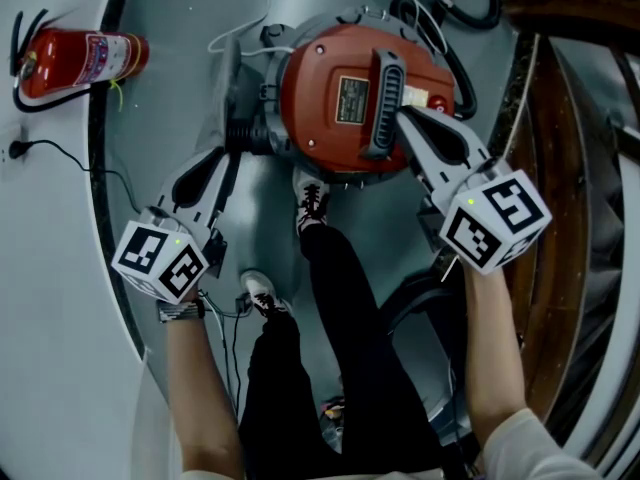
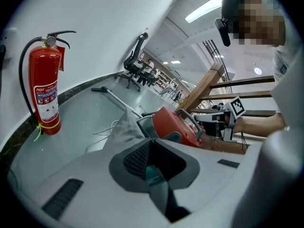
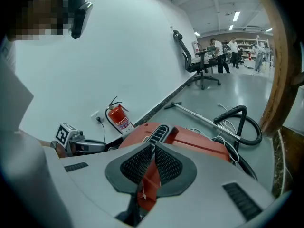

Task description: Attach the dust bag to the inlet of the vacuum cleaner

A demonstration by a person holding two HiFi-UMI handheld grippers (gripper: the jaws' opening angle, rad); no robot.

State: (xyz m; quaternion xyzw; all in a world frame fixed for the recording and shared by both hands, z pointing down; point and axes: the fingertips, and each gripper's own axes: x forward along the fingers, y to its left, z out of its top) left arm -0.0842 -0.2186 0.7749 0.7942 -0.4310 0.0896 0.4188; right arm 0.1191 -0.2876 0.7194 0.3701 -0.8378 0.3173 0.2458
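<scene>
The red vacuum cleaner [image 1: 340, 98] stands on the grey floor between my grippers, its black handle [image 1: 385, 103] on top. A pale, crumpled bag [image 2: 124, 126] lies against its far side. My right gripper [image 1: 405, 116] rests at the handle; in the right gripper view its mesh pads [image 3: 137, 163] meet in a thin line, with the red lid [image 3: 199, 144] just beyond, so the right gripper [image 3: 152, 147] is shut. My left gripper [image 1: 232, 146] is at the vacuum's left side by a black fitting. In the left gripper view my left gripper [image 2: 154, 151] shows a dark gap between its jaws.
A red fire extinguisher [image 1: 85, 61] stands by the white wall, near a socket with a cable [image 1: 18, 150]. A black hose [image 3: 240, 122] and metal wand [image 3: 199, 115] lie behind the vacuum. A wooden railing [image 1: 570, 118] runs on the right. The person's shoe [image 1: 312, 203] is beside the vacuum.
</scene>
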